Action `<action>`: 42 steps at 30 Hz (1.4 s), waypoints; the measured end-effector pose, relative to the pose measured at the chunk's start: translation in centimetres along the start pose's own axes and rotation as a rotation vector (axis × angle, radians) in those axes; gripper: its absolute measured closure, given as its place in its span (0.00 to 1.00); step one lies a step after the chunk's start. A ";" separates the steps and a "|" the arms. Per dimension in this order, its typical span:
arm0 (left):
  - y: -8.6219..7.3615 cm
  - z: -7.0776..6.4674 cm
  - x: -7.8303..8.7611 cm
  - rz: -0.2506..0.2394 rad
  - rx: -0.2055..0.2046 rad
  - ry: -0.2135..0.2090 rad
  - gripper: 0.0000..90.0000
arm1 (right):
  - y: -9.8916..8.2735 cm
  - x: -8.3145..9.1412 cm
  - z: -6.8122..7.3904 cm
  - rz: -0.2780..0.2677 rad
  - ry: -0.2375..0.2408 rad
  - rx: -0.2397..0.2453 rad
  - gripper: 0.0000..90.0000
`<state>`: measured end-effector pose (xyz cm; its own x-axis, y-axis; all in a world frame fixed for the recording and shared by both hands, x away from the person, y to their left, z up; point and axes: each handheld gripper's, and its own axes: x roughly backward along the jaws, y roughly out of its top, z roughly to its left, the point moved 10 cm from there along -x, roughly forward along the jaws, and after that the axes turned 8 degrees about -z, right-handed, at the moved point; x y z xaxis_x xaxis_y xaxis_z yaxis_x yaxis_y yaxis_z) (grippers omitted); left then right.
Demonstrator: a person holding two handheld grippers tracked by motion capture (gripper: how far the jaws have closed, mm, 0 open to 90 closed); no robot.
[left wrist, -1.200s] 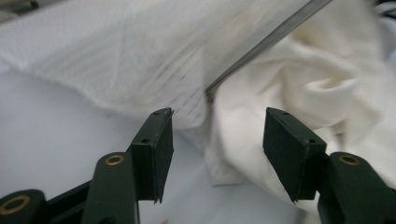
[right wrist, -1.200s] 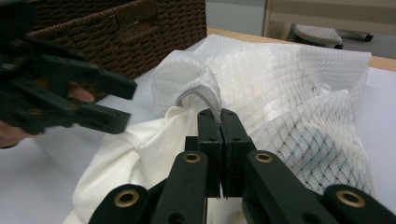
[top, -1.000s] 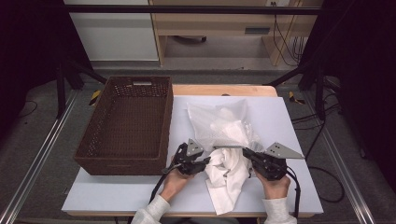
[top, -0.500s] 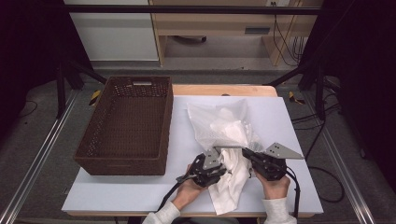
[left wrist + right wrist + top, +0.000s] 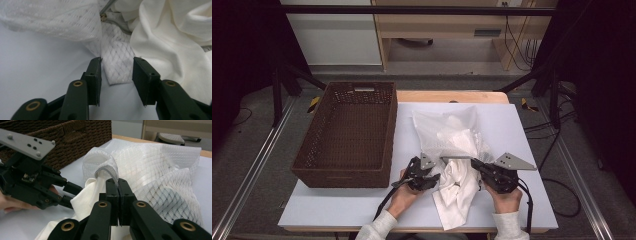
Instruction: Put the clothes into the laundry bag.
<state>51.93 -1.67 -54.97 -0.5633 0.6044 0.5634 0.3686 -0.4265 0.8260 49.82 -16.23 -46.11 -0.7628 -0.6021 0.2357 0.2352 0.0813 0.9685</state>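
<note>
On the table, one mesh bag point(image 5: 160, 170): right gripper point(image 5: 118, 185) pinches its rim, left gripper point(image 5: 117, 71) gapes.

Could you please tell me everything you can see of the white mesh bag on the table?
The mesh bag is translucent white netting with a diamond weave, lying crumpled on the white table right of the wicker basket. White cloth spills from its near opening. The right gripper pinches its rim; a corner lies between the left gripper's open fingers.
</note>
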 end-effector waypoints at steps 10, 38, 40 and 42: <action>-0.2 -0.9 3.0 -0.002 -0.023 -0.012 0.97 | -0.1 -0.2 0.2 0.004 0.006 0.004 0.99; -3.8 -1.1 5.7 -0.016 0.014 -0.003 0.97 | 0.0 -0.9 1.7 0.006 0.018 0.025 0.98; -4.1 -1.3 5.9 -0.027 0.000 0.001 0.97 | -0.1 -1.0 1.6 0.011 0.014 0.018 0.97; -4.1 -1.4 5.9 -0.042 -0.011 0.008 0.97 | -0.2 -1.0 1.6 0.014 0.013 0.025 0.97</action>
<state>46.07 2.70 -55.08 -0.5837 0.6166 0.5283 0.3366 -0.4084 0.8485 49.60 -14.35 -46.46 -0.7516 -0.6112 0.2480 0.2305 0.1088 0.9670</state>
